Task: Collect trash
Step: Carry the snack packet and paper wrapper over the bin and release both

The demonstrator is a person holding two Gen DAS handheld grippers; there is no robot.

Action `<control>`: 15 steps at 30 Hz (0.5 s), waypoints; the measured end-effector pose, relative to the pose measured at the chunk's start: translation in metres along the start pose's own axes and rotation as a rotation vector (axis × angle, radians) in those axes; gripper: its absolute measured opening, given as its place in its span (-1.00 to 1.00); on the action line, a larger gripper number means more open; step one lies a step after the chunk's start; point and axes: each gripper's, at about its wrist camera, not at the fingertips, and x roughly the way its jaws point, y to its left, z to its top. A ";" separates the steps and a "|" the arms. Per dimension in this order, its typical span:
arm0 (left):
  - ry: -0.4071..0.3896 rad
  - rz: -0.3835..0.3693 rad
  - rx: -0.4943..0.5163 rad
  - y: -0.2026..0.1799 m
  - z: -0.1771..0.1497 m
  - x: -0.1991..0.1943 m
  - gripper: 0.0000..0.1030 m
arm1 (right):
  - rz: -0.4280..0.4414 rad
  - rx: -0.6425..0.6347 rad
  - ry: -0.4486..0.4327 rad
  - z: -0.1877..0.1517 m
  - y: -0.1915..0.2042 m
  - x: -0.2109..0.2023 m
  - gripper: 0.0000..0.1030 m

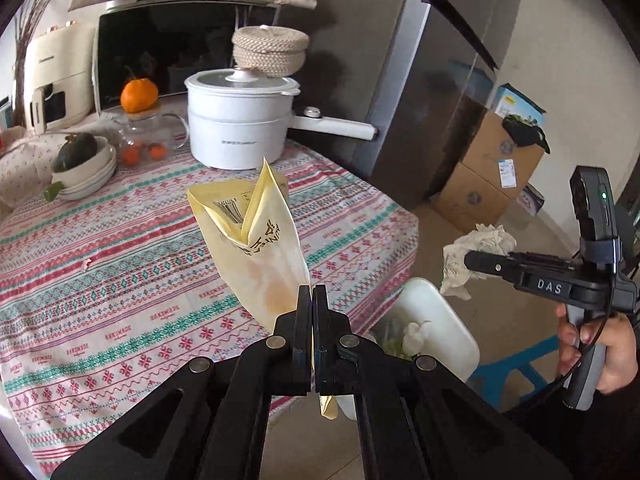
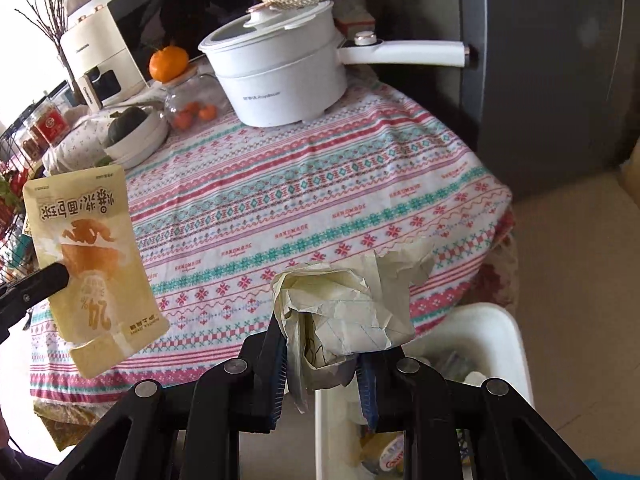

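Left gripper (image 1: 311, 292) pinches the wrapper (image 1: 256, 240) tight; right gripper (image 2: 322, 354) clamps the paper (image 2: 344, 304). Each should part only once the bin (image 2: 496, 328) lies directly beneath its jaws.

Table (image 1: 120, 280) under a patterned cloth, bearing a white electric pot (image 1: 240, 124) with a woven basket (image 1: 270, 50) behind it, an orange (image 1: 139, 95) atop a glass jar (image 1: 140, 136), and stacked bowls (image 1: 86, 172) holding what may be a dark squash. Cardboard boxes (image 1: 492, 168) stand beside a grey refrigerator (image 1: 432, 92).

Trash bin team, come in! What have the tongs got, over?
Left tongs shut on yellow snack bag. Right tongs clamp crumpled paper. White bin below, nothing blocking.
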 end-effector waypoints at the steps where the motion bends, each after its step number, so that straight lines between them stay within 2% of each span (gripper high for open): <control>1: 0.004 -0.015 0.018 -0.008 -0.002 0.002 -1.00 | -0.011 0.007 -0.007 -0.001 -0.005 -0.004 -0.48; 10: 0.078 -0.130 0.137 -0.071 -0.023 0.032 -1.00 | -0.074 0.122 -0.028 -0.019 -0.054 -0.027 -0.48; 15: 0.113 -0.162 0.178 -0.095 -0.031 0.048 -1.00 | -0.105 0.171 -0.007 -0.031 -0.075 -0.030 -0.47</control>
